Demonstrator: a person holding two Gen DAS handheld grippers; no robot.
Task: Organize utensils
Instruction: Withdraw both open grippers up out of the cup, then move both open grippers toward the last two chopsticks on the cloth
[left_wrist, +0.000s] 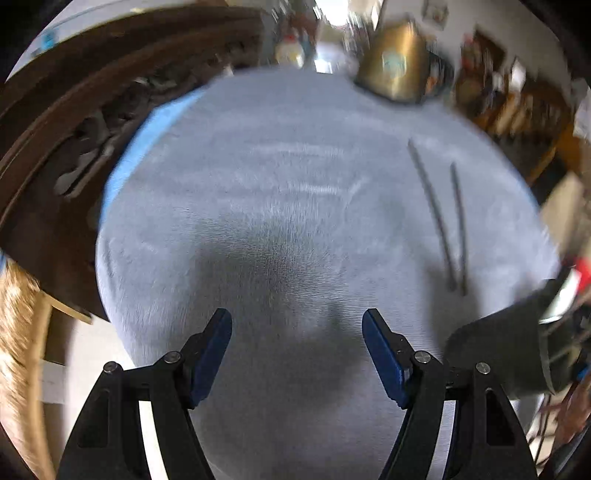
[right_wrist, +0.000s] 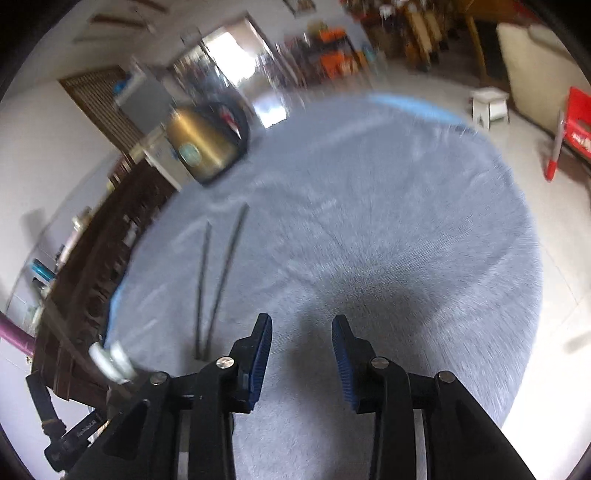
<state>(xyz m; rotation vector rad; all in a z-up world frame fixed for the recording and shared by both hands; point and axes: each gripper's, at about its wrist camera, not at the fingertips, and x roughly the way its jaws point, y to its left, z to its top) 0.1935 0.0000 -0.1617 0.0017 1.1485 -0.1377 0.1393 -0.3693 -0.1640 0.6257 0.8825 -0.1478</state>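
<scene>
Two thin dark chopsticks (left_wrist: 441, 218) lie side by side on a round table covered with a grey-blue cloth (left_wrist: 277, 192). In the left wrist view they are ahead and to the right of my left gripper (left_wrist: 297, 321), which is open and empty above the cloth. In the right wrist view the chopsticks (right_wrist: 218, 280) lie just left of my right gripper (right_wrist: 302, 325), which is open and empty. A gold-coloured container (left_wrist: 397, 64) stands at the table's far edge; it also shows in the right wrist view (right_wrist: 201, 144).
A dark carved wooden cabinet (left_wrist: 55, 140) stands close along the table's left side. The right gripper's black body (left_wrist: 495, 350) shows at lower right in the left wrist view. A white stool (right_wrist: 489, 107) and a red object (right_wrist: 576, 122) are on the floor beyond the table.
</scene>
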